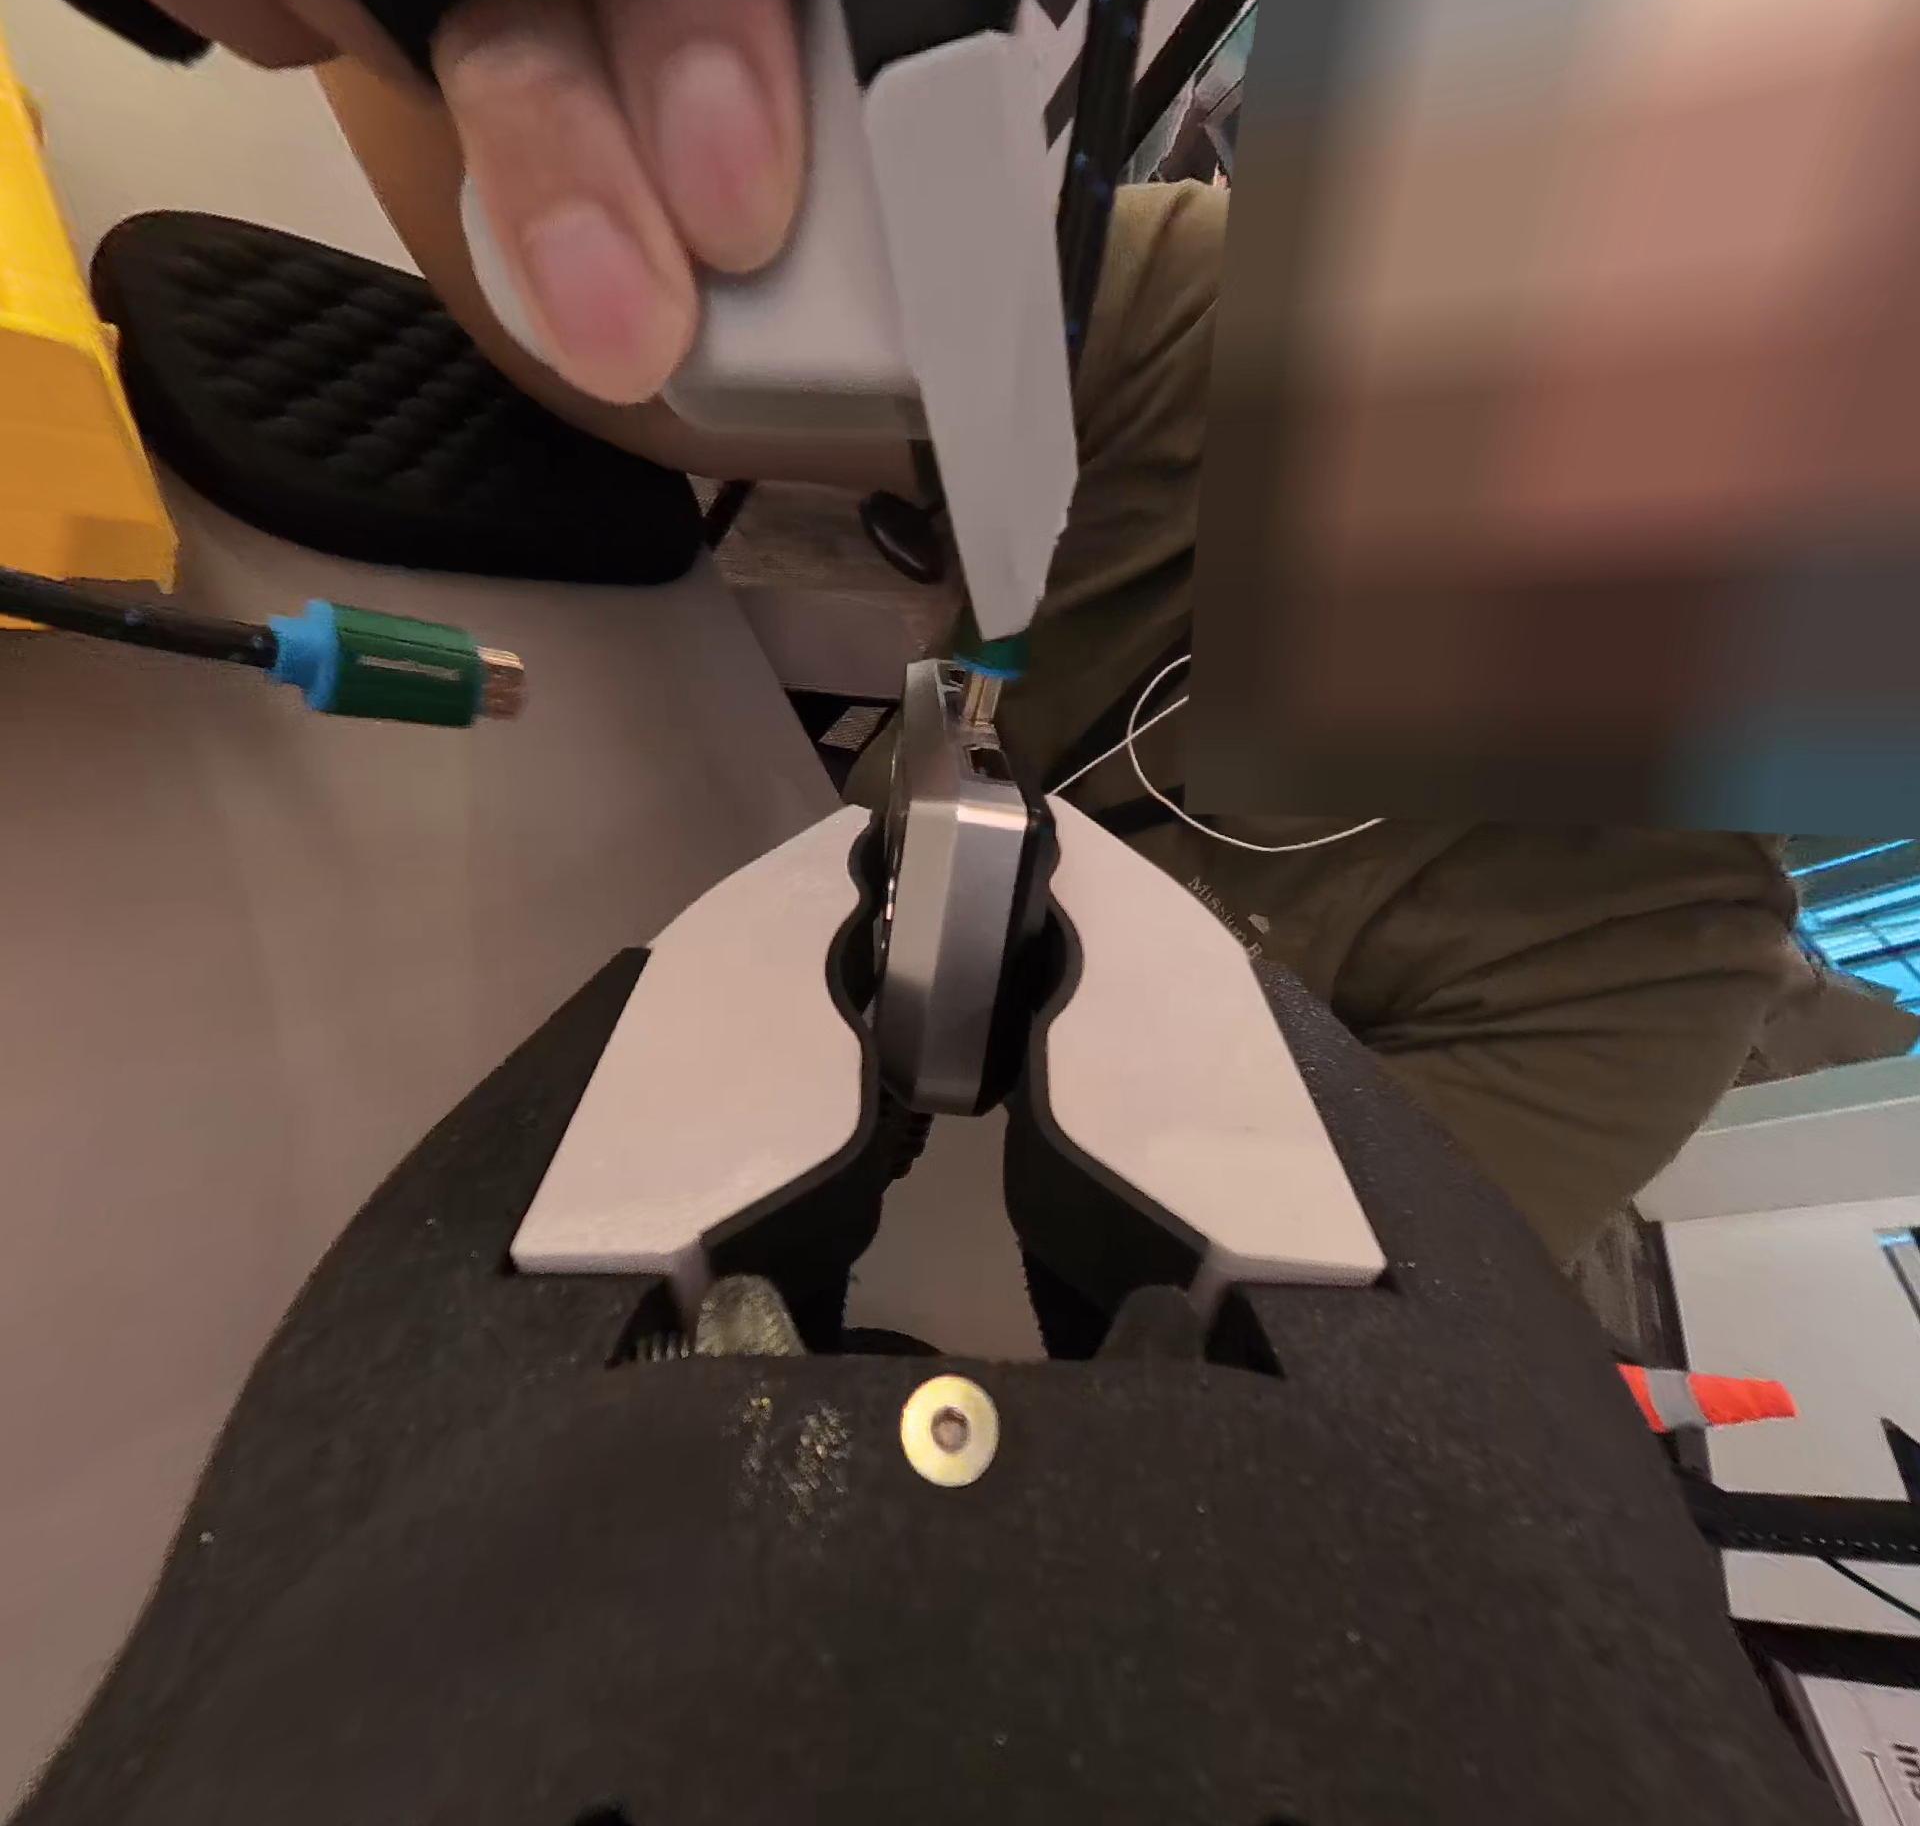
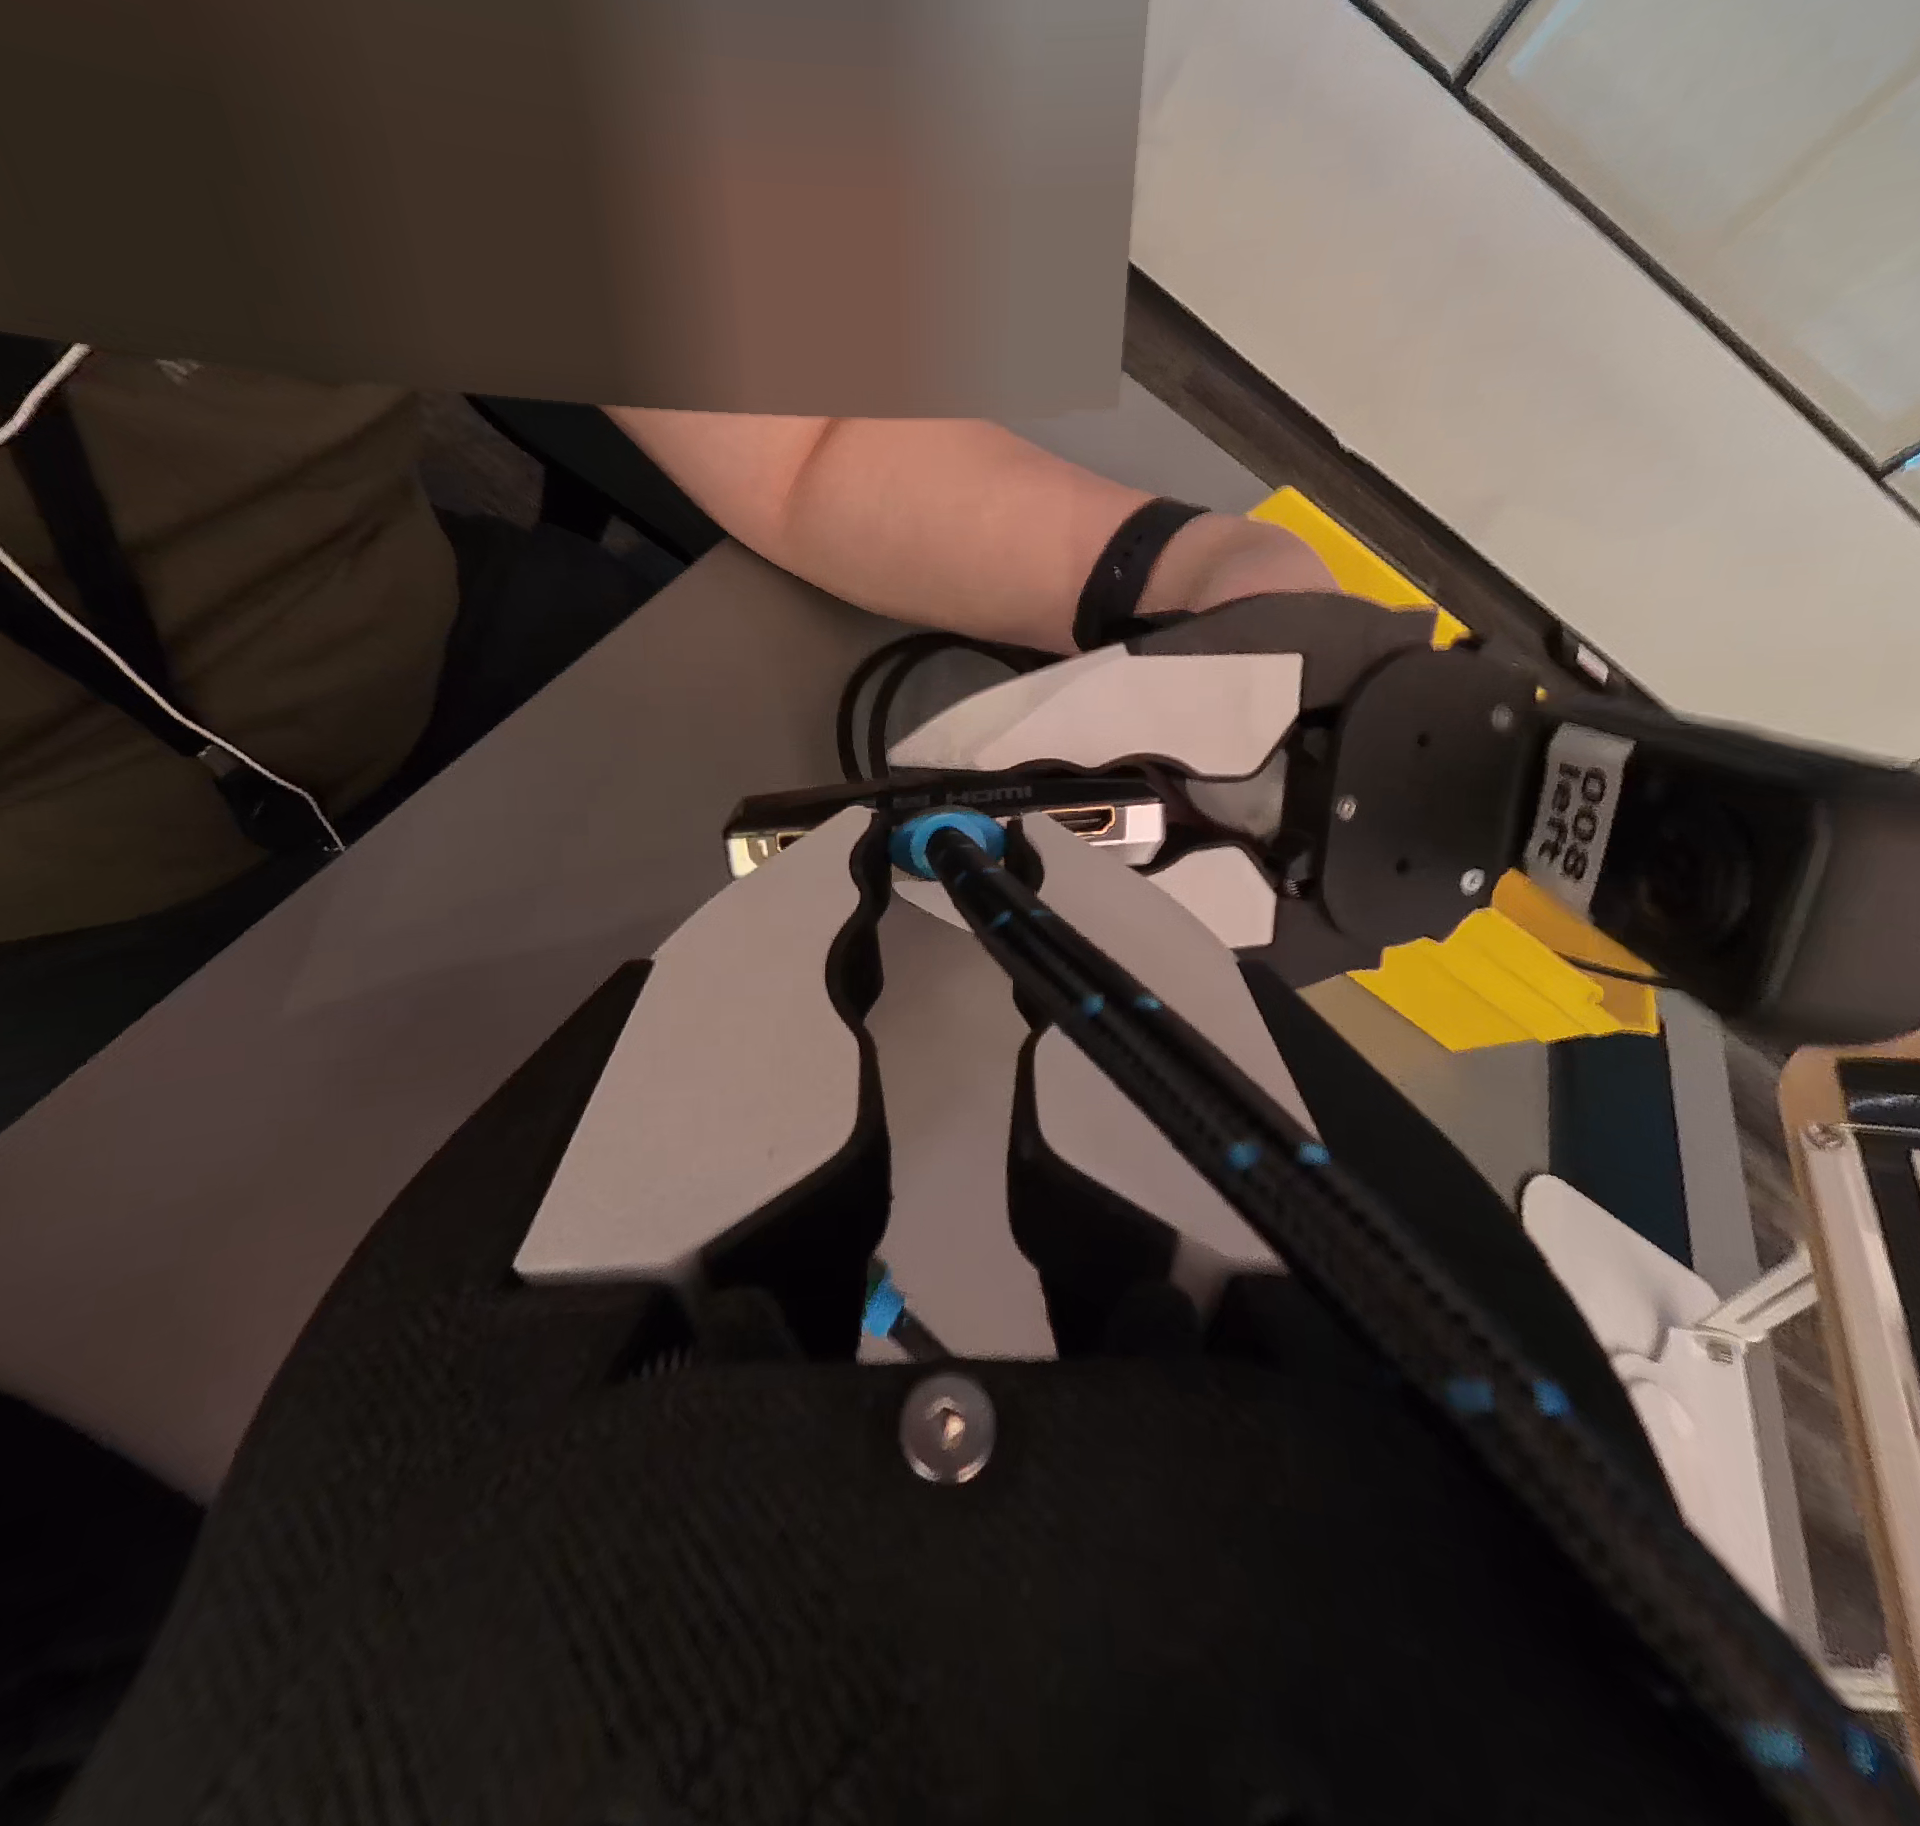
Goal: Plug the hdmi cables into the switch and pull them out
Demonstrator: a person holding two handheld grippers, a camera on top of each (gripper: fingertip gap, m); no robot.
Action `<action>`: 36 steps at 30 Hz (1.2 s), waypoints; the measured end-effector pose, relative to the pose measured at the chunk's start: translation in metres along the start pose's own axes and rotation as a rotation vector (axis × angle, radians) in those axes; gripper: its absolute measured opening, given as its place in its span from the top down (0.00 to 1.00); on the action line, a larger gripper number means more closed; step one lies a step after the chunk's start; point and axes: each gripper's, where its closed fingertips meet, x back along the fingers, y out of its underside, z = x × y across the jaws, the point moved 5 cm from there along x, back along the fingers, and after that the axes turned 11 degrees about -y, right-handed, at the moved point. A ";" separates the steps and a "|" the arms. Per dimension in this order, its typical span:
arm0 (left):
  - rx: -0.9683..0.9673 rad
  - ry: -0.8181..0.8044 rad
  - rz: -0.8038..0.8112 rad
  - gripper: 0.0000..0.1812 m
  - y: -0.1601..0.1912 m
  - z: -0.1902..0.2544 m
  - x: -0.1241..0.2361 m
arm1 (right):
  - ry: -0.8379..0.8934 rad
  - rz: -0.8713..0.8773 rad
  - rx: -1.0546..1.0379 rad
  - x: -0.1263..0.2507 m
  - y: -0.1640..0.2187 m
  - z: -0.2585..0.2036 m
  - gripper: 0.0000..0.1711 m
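Left tool (image 1: 951, 929) clamps switch (image 1: 940, 955); right tool (image 2: 940, 846) grips plug (image 2: 935, 838), seemingly half-seated; second cable (image 1: 400, 662) loose on counter (image 1: 312, 945), pending.

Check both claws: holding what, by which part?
Left claw clamps the switch across its flat faces. Right claw grips the HDMI plug at a switch port.

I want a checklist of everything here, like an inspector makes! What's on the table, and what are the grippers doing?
Surface: grey table, mostly bare.
Job's things: silver switch held up on edge; one free port shows in the right wrist view.
Clutter: yellow box, black mesh pad.
Grippers: left gripper shut on switch; right gripper shut on green plug at the switch's port.
Cables: held cable black braided; spare cable lies loose on the table.
Surroundings: person in olive shirt.
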 end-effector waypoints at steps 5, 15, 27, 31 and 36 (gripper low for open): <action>-0.014 0.016 -0.025 0.87 0.003 0.003 -0.001 | -0.035 0.061 0.001 -0.004 0.001 0.000 0.87; 0.000 0.039 0.066 0.88 -0.007 0.004 0.002 | -0.014 0.115 -0.004 0.003 0.000 0.003 0.87; -0.001 0.029 0.102 0.88 -0.015 0.006 0.002 | 0.003 0.119 0.011 0.006 -0.002 0.003 0.87; -0.004 0.015 0.060 0.88 -0.011 0.005 -0.003 | -0.028 0.105 0.005 0.001 0.000 0.002 0.87; -0.001 0.011 0.050 0.88 -0.011 0.006 -0.005 | -0.041 0.112 0.007 -0.002 0.001 0.002 0.87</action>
